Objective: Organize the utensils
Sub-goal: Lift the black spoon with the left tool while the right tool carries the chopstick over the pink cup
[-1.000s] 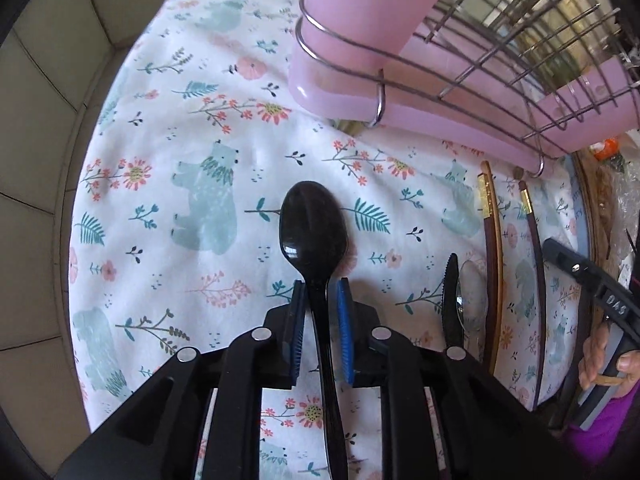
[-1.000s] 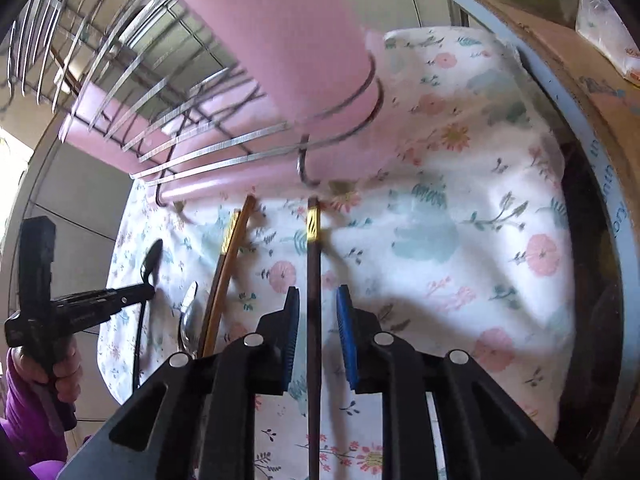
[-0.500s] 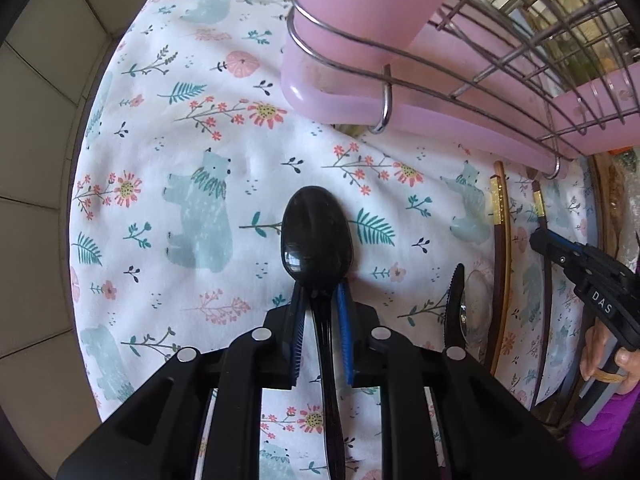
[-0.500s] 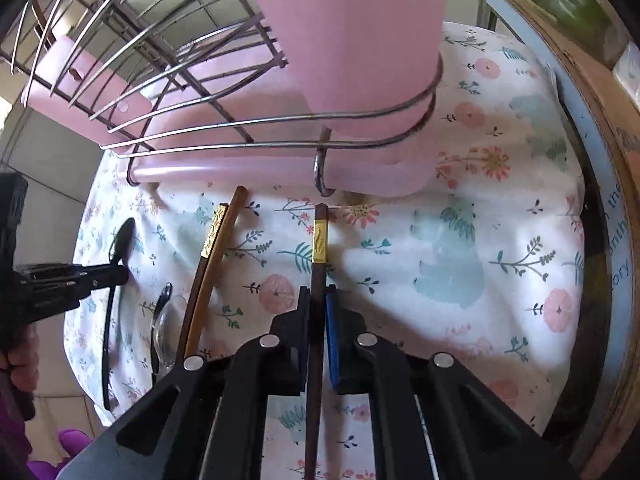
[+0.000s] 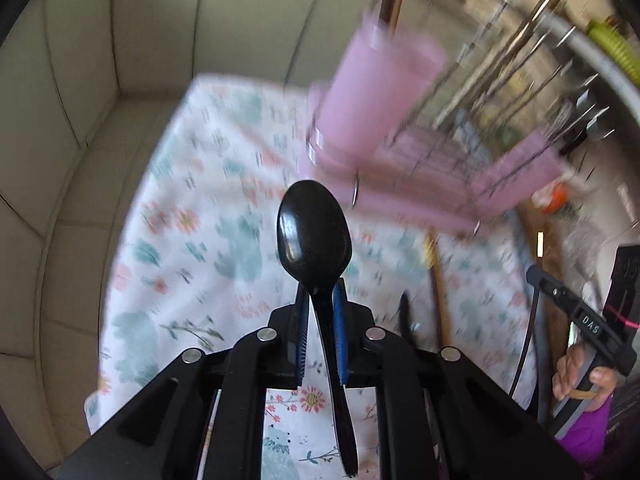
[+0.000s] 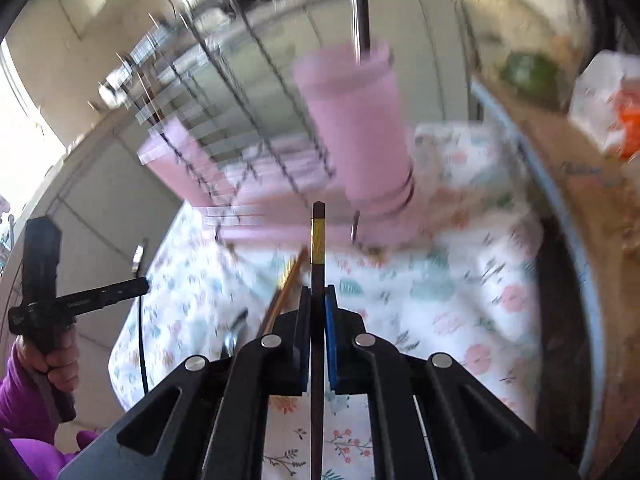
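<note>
Black spoon (image 5: 315, 232) sits clamped in my left hand-held gripper (image 5: 320, 304), dark chopstick (image 6: 318, 264) clamped in my right hand-held gripper (image 6: 319, 308), both clear of the counter cloth (image 5: 208, 216). I'd tip each upright over the pink holder (image 6: 356, 128) before releasing.

One black plastic spoon (image 5: 314, 236); two dark wooden chopsticks with gold bands, one (image 6: 318, 264) raised and the other (image 6: 286, 288) on one floral bear-print cloth (image 6: 460, 292); one pink cylindrical plastic utensil cup (image 6: 356, 124); one wire dish rack (image 6: 224, 92); two black hand-held grippers, left (image 5: 320, 312) and right (image 6: 318, 312)
</note>
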`<state>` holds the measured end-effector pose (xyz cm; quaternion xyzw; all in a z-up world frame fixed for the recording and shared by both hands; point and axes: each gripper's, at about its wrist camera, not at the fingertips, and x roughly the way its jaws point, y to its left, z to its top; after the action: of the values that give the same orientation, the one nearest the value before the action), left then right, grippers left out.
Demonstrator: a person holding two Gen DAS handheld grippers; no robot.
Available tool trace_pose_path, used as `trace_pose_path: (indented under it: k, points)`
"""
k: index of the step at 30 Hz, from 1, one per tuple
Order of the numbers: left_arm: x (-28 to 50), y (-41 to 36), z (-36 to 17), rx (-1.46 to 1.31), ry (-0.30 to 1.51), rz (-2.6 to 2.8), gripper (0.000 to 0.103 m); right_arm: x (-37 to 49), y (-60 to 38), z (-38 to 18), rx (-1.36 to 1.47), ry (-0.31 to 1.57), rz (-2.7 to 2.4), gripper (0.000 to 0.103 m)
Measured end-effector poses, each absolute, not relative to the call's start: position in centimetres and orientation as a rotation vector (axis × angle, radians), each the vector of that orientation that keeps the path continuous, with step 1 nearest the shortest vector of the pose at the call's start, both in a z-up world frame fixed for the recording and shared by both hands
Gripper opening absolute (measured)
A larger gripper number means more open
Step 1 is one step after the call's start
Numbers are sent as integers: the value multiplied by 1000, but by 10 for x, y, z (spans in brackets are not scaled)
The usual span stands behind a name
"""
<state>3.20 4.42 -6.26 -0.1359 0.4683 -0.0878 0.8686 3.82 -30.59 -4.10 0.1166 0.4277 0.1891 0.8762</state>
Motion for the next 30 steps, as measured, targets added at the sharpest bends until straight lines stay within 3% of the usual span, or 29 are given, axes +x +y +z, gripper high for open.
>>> trace_pose_path:
  k: [8, 20, 30]
  points:
    - [17, 51, 8, -296, 701, -190, 11, 27, -330, 26, 279, 668, 334, 6]
    - [20, 51, 95, -293, 465, -243, 11, 35, -359, 146, 293, 298, 266, 6]
    - [41, 42, 140, -263, 345, -241, 11, 69, -349, 174, 280, 87, 167, 6]
